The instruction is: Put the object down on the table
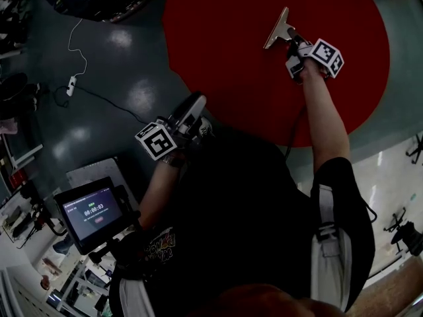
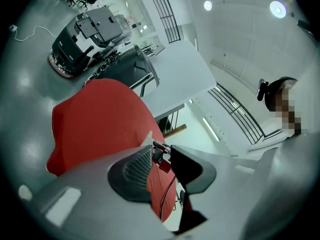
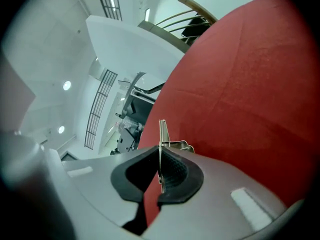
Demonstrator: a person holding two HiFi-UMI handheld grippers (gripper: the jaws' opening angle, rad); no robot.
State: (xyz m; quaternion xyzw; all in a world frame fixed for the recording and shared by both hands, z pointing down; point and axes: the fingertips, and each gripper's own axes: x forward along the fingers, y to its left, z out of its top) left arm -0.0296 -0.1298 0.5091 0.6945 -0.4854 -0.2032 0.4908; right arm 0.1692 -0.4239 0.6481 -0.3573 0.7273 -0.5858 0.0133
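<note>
Thin pale metal T-shaped tool (image 1: 279, 26) with a flat blade and a narrow stem sits in the upper right of the head view, over the round red cloth-covered surface (image 1: 218, 45). The right hand-held gripper (image 1: 293, 45) is clenched on its stem end, and the blade points away toward the top of the frame. In the right gripper view the tool (image 3: 161, 149) stands edge-on at centre frame, a thin upright sliver pinched between the two ribbed black pads, with a small bent metal piece beside it just above the pads. Whether the blade already touches the red surface (image 3: 250, 84) cannot be told from these angles.

It looks light and stiff, sheet metal by its sheen and thinness, so it should neither sag nor crush. Smooth flat faces may slide between pads, and a blade this thin could pivot about a narrow pinch. The flat of the stem, near where it meets the blade, seems the soundest place to hold. Laying it flat on the cloth should keep it from tipping.

The left hand-held gripper (image 2: 162, 166) at lower centre of its own view is released, jaws apart with nothing between them, and held low near the person's body in the head view (image 1: 192, 111).
</note>
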